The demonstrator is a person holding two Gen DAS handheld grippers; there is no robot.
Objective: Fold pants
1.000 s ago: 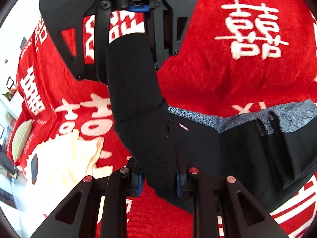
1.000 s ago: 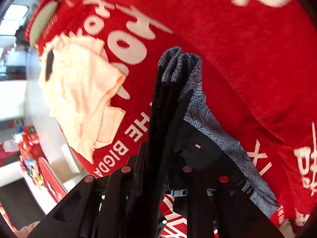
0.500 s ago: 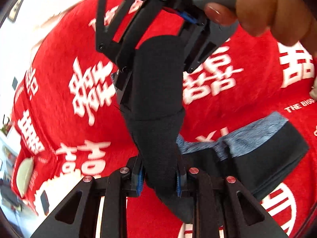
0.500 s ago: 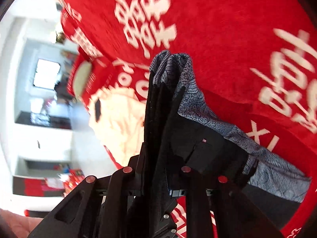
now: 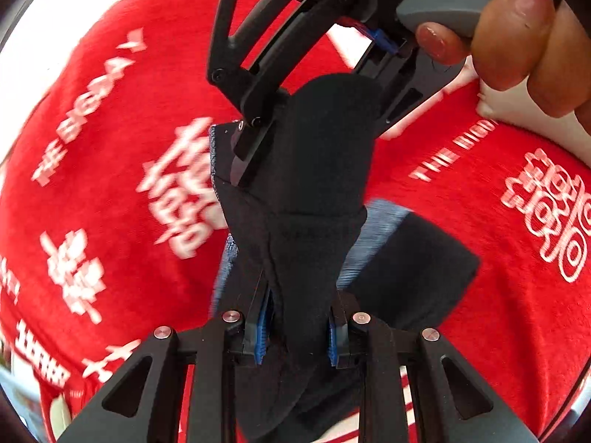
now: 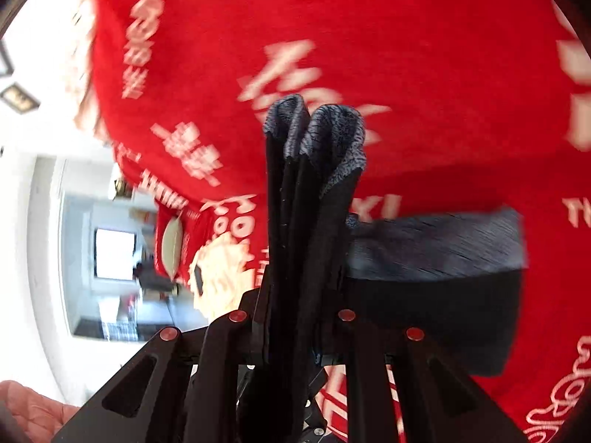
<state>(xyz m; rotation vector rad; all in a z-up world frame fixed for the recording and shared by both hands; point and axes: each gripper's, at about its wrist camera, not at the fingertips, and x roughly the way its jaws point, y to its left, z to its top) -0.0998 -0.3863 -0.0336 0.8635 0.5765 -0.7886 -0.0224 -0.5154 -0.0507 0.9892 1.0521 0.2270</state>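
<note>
Tightly pinched on bunched black cloth, the left gripper (image 5: 299, 336) has its blue pads (image 5: 261, 326) nearly together, a thick fold of the pants (image 5: 325, 170) squeezed between them. From there the cloth rises in a dark column to the right gripper (image 5: 255, 147), whose jaws likewise stand almost closed on several layers; its own camera shows the grey-lined waistband (image 6: 314, 125) standing up past the fingertips (image 6: 295, 336). A person's hand (image 5: 517, 37) grips that tool's handle. The rest of the garment trails down onto the red blanket (image 5: 110, 147) with white lettering, a black-and-grey panel lying flat on it beside the grippers. A pale peach garment (image 6: 218, 269) lies farther off on the same blanket.

The pants look light and limp, a soft knit that sags wherever it is unsupported and will not hold a crease by itself. Layers may slide over one another, so the safest hold seems to be the thicker waistband and seamed edges, with both grips kept taut as the fold is laid down.
</note>
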